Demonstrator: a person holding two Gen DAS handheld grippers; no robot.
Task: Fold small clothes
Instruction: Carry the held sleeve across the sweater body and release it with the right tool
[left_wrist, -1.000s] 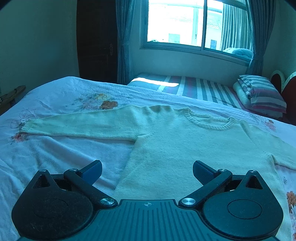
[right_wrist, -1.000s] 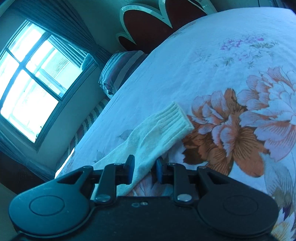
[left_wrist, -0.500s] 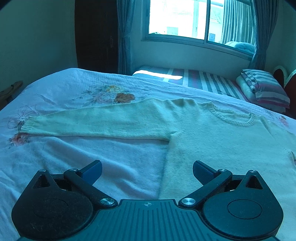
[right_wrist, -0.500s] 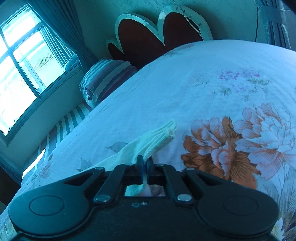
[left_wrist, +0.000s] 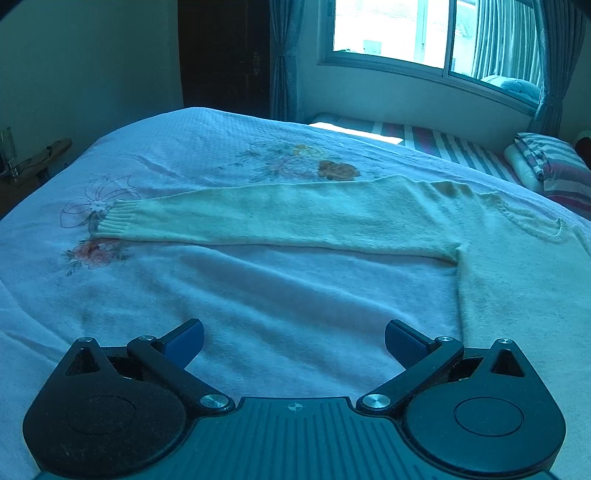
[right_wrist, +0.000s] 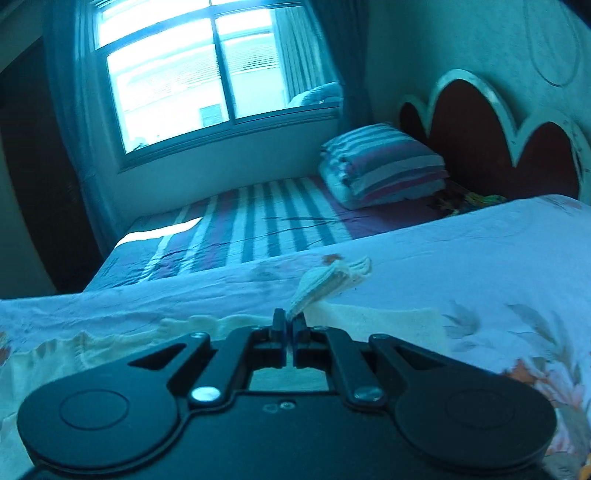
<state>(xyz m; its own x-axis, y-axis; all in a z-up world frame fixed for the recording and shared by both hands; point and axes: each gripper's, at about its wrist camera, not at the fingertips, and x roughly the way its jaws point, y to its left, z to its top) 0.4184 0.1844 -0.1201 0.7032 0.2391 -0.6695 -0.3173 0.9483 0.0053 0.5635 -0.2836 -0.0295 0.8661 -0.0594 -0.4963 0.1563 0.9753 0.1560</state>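
Observation:
A cream knit sweater (left_wrist: 509, 280) lies flat on the floral bedspread (left_wrist: 258, 302). Its one sleeve (left_wrist: 288, 221) stretches out to the left, with the ribbed cuff (left_wrist: 116, 221) at the far left. My left gripper (left_wrist: 293, 338) is open and empty, low over the bedspread, in front of that sleeve and left of the sweater body. In the right wrist view my right gripper (right_wrist: 290, 325) is shut on the other sleeve's cuff (right_wrist: 328, 282) and holds it lifted above the sweater (right_wrist: 369, 319).
A second bed with a striped sheet (right_wrist: 258, 218) and a folded striped blanket (right_wrist: 384, 166) stands under the window (right_wrist: 207, 74). A dark scalloped headboard (right_wrist: 491, 144) is at the right. A low wooden stand (left_wrist: 40, 158) is off the bed's left edge.
My right gripper has closed on the sleeve cuff, lifted it and swung round toward the window. My left gripper has moved left, from the sweater body to in front of the outstretched sleeve, staying open.

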